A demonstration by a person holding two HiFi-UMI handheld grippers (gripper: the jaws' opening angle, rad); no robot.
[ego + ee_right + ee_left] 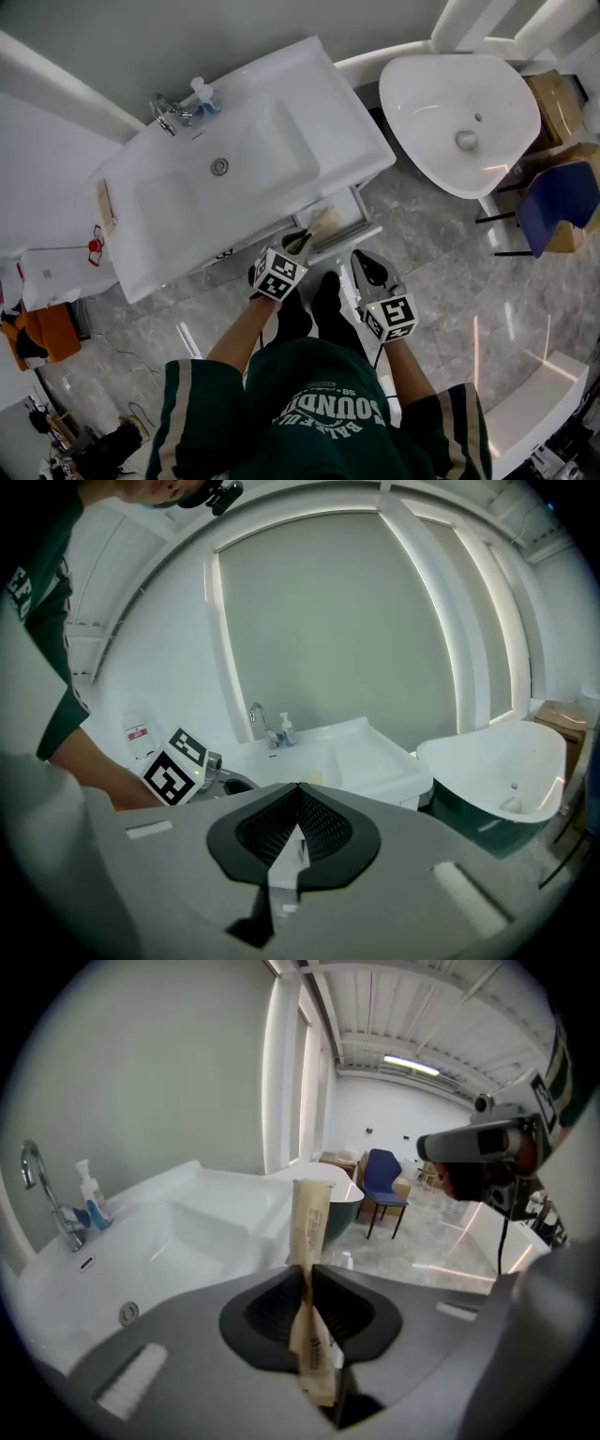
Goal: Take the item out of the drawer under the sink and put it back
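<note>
In the left gripper view my left gripper (307,1271) is shut on a long tan paper packet (309,1227), which stands upright out of the jaws. In the head view the same gripper (300,243) holds the packet (325,225) just above the open drawer (364,232) under the white sink (234,169). My right gripper (371,272) hangs to the right of the drawer, in front of the vanity. Its jaws (298,789) are shut with nothing between them.
A faucet (167,114) and a soap bottle (204,95) stand at the back of the sink. A white bathtub (459,122) lies to the right, with a blue chair (560,202) and cardboard boxes (555,101) beyond it. The floor is grey marble tile.
</note>
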